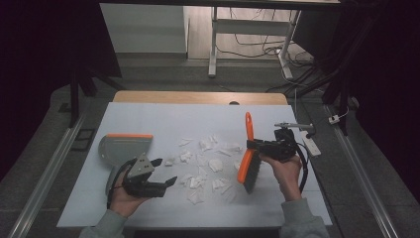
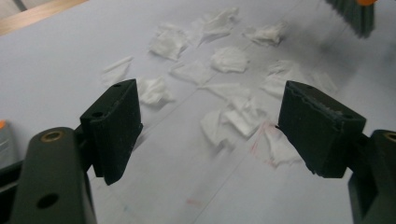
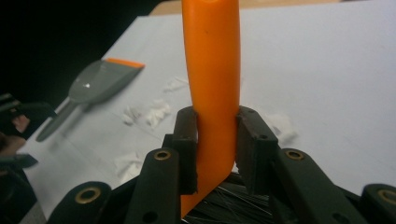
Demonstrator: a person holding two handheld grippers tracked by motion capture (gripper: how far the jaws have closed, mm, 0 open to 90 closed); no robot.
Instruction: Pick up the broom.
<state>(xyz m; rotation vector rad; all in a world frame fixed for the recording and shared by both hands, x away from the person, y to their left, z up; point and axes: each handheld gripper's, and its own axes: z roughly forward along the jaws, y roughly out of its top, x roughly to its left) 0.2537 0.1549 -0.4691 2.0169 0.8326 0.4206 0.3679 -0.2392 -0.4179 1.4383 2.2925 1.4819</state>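
On a white bench (image 1: 148, 119), the right gripper (image 3: 212, 149) is clamped on an orange brush (image 1: 247, 153), bristles just beside scattered paper scraps (image 1: 203, 163), seemingly ready to sweep. The left gripper (image 1: 156, 173) hovers with jaws apart, holding nothing, near a grey dustpan (image 1: 124, 146).

A hand brush (image 1: 248, 158) with an orange handle and dark bristles is clamped by its handle in the right tool (image 1: 261, 146), bristles down at the right edge of the scraps. Torn white paper scraps (image 1: 205, 166) lie scattered over the middle of the white desk (image 1: 163, 116). A grey dustpan (image 1: 124, 148) with an orange lip lies flat left of the scraps.
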